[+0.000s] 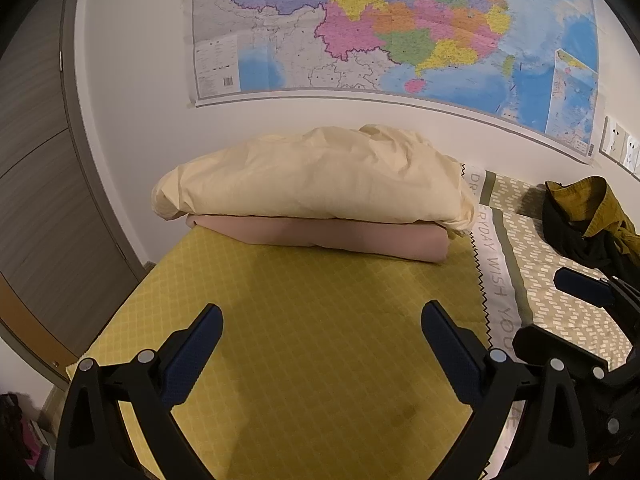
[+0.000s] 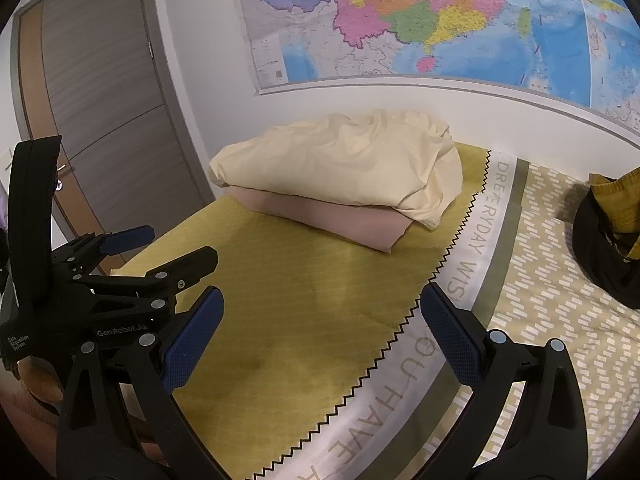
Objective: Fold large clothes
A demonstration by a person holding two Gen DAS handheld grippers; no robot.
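Observation:
A crumpled pile of olive-yellow and black clothes (image 1: 588,220) lies on the bed at the far right; it also shows at the right edge of the right wrist view (image 2: 608,236). My left gripper (image 1: 322,316) is open and empty above the yellow checked cloth (image 1: 320,340). My right gripper (image 2: 320,300) is open and empty, to the right of the left one, over the zigzag edge of the yellow cloth (image 2: 280,320). The left gripper (image 2: 160,244) shows at the left of the right wrist view. Both are apart from the clothes.
A cream pillow (image 1: 316,180) lies on a folded pink blanket (image 1: 320,238) at the head of the bed, against the wall. A patterned bedsheet (image 2: 560,340) with a lettered white band covers the right side. A map (image 1: 400,28) hangs above. A grey door (image 2: 112,112) stands left.

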